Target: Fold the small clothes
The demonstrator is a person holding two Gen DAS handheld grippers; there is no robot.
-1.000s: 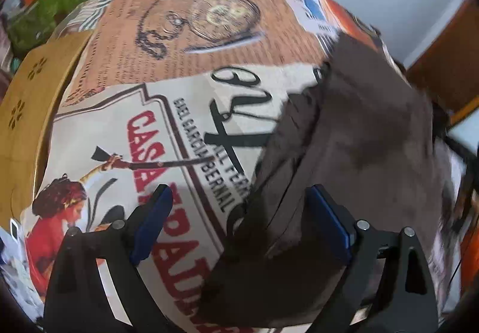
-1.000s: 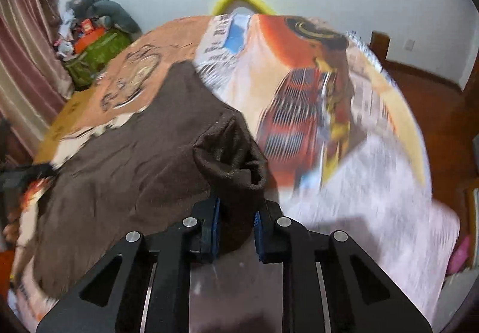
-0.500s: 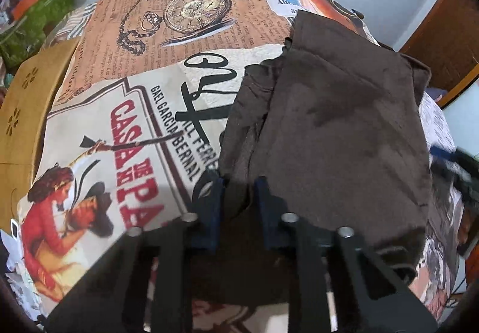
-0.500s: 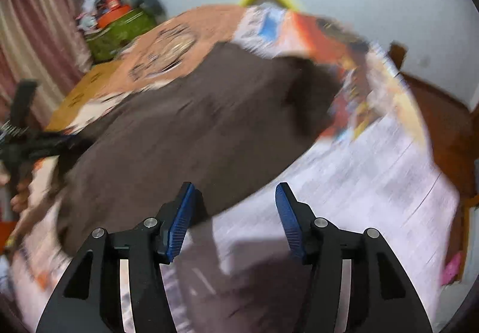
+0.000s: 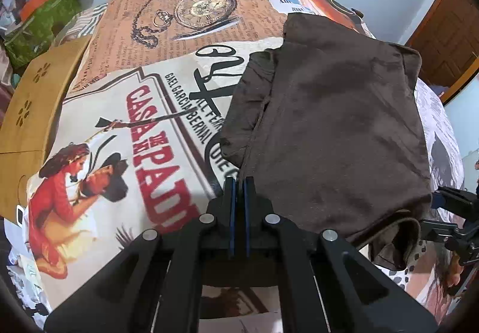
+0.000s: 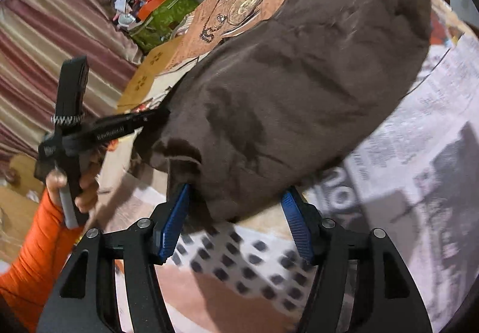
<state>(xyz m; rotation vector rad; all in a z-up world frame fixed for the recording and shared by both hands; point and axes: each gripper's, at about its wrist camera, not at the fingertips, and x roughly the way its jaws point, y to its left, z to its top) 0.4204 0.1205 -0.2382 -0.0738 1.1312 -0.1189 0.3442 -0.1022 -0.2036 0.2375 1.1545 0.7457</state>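
Observation:
A dark brown garment [image 5: 332, 129] lies folded on a bed covered with a printed sheet [image 5: 125, 135]. My left gripper [image 5: 239, 183] is shut on the garment's near left corner edge. In the right wrist view the same garment [image 6: 287, 99] fills the middle. My right gripper [image 6: 236, 198] is open, its blue pads on either side of the garment's near edge without pinching it. The left gripper [image 6: 149, 120] shows there at the left, held by a hand in an orange sleeve. The right gripper [image 5: 449, 213] shows at the right edge of the left wrist view.
A yellow wooden board [image 5: 33, 105] borders the bed's left side. A green bag with clutter [image 6: 161, 16] stands by the striped curtain [image 6: 54, 42]. A wooden door [image 5: 446, 42] is at the far right.
My left gripper closed on the garment's left edge. My right gripper let go of the fabric bunch, opened, and moved back to the garment's near edge. The garment now lies flatter.

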